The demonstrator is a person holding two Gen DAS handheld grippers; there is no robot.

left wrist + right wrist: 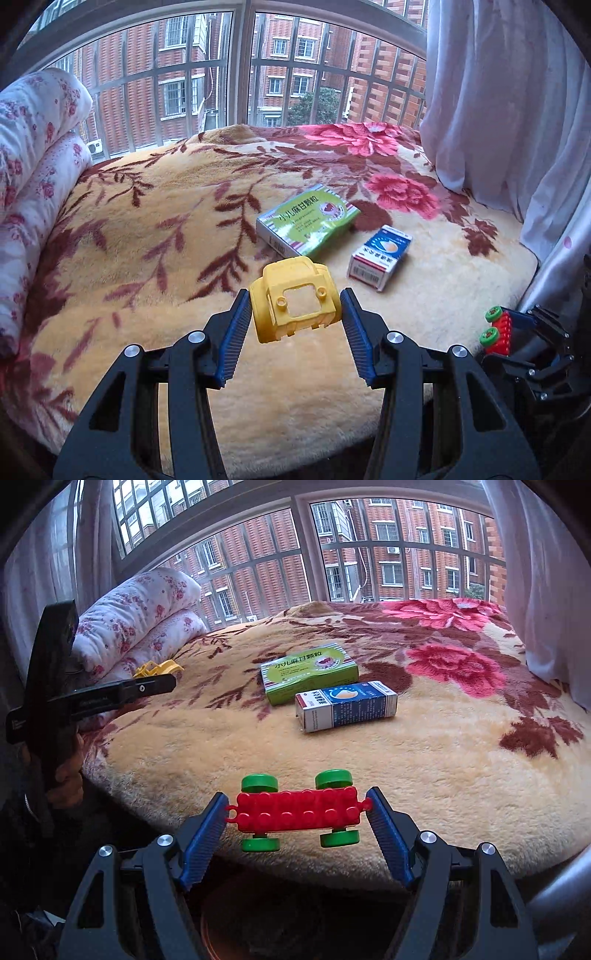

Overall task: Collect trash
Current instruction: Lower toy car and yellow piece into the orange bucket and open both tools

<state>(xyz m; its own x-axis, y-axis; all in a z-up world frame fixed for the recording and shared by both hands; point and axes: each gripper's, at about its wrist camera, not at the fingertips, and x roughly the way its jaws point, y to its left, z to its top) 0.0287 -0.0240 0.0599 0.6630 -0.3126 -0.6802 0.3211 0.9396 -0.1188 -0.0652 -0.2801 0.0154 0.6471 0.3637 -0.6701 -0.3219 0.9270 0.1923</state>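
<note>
Both pieces are best carried level and unhurried to the bin, which is out of view. The left hand-held gripper (295, 314) is clenched on a yellow plastic toy-car shell (293, 301) above the plush floral bed blanket (147, 240); the right hand-held gripper (297, 810) clamps a red studded toy chassis with green wheels (297, 808) end to end at the bed's near edge.

yellow toy cab (295, 299); red brick chassis (298, 809), green wheels; floral cream blanket (147, 240).
</note>
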